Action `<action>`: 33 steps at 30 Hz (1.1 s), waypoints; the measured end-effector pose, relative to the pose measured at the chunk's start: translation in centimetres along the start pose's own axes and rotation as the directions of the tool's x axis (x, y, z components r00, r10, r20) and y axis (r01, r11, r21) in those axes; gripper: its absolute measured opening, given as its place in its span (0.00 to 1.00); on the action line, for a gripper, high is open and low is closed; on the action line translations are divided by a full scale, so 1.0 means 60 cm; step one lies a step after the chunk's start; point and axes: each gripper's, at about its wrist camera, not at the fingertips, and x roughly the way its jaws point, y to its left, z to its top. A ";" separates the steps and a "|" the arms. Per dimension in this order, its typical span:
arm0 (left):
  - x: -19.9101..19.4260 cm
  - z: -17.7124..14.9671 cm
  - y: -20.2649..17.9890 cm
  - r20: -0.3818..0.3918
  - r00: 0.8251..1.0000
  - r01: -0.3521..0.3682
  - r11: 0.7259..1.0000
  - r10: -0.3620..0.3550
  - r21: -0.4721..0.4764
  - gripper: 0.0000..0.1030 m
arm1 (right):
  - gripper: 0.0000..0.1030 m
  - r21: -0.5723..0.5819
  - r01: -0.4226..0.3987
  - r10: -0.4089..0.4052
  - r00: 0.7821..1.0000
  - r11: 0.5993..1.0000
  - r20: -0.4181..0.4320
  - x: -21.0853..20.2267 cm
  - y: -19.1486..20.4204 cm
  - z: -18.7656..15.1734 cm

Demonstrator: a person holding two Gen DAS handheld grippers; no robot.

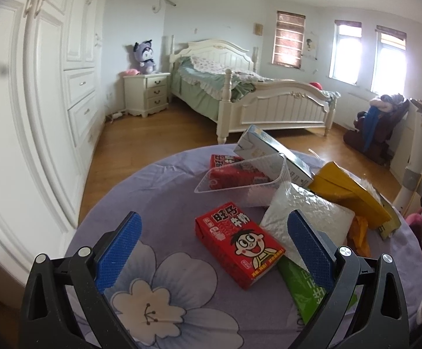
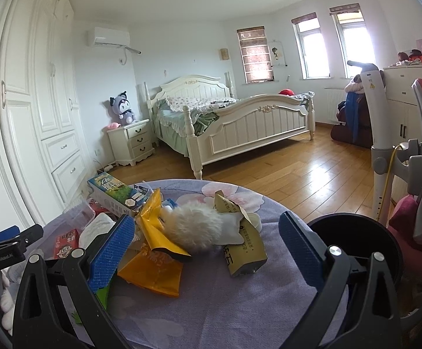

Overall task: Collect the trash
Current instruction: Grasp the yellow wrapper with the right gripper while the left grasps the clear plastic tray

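Red drink carton [image 1: 239, 248] on the counter: large white Chinese characters "旺仔牛奶" across the top face, cartoon face printed below them; small print along its edge is too small to read. Left claw body, seen from the right wrist view, carries white lettering "GenRobot.AI" [image 2: 3, 257]. Green packet [image 1: 313, 293] has pale Chinese characters and the tan torn packet [image 2: 244, 250] has dark ones, neither legible; the blue-white box [image 2: 115, 193] has print too small to read.
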 end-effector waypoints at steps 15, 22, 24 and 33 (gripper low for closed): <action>0.043 0.072 0.003 -0.108 0.980 0.182 0.975 -0.169 0.127 0.94 | 0.85 -0.161 -0.180 0.171 0.983 0.970 -0.071 0.033 0.035 0.049; 0.099 0.089 -0.052 -0.195 0.944 0.305 0.928 -0.266 0.211 0.67 | 0.65 -0.193 -0.243 0.219 0.966 0.951 -0.136 0.063 0.061 0.032; 0.120 0.087 -0.063 -0.223 0.938 0.314 0.923 -0.266 0.222 0.58 | 0.63 -0.205 -0.258 0.229 0.961 0.944 -0.157 0.070 0.066 0.031; 0.178 0.069 -0.074 -0.305 0.906 0.355 0.919 -0.293 0.171 0.06 | 0.32 -0.348 -0.238 0.150 0.953 0.907 -0.262 0.106 0.106 0.006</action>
